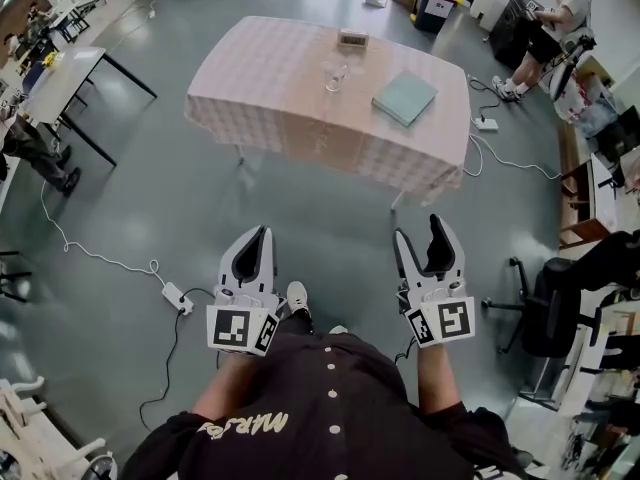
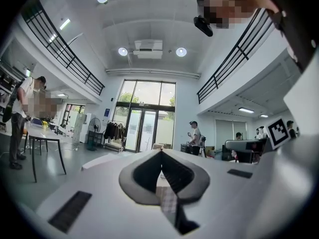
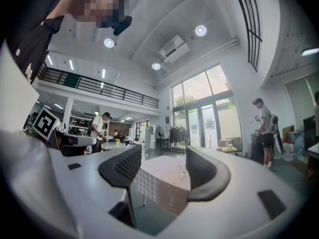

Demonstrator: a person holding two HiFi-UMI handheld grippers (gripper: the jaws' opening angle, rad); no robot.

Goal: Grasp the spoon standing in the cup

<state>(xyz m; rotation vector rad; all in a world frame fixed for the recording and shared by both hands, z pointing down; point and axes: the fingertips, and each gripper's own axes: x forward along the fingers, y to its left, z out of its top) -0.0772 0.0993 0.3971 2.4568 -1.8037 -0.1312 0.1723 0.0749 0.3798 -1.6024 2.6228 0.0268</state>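
Approach step, judged barely begun: cup (image 1: 335, 74) on table (image 1: 250, 88) at upper centre, well apart from shut-jawed left gripper (image 1: 262, 234) and empty, open-jawed right gripper (image 1: 419, 230) at lower centre; next, walk closer

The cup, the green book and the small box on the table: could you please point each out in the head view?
cup (image 1: 335, 76): head view, middle of its glass wall.
green book (image 1: 405, 98): head view, centre of its cover.
small box (image 1: 352, 38): head view, middle of its visible face.
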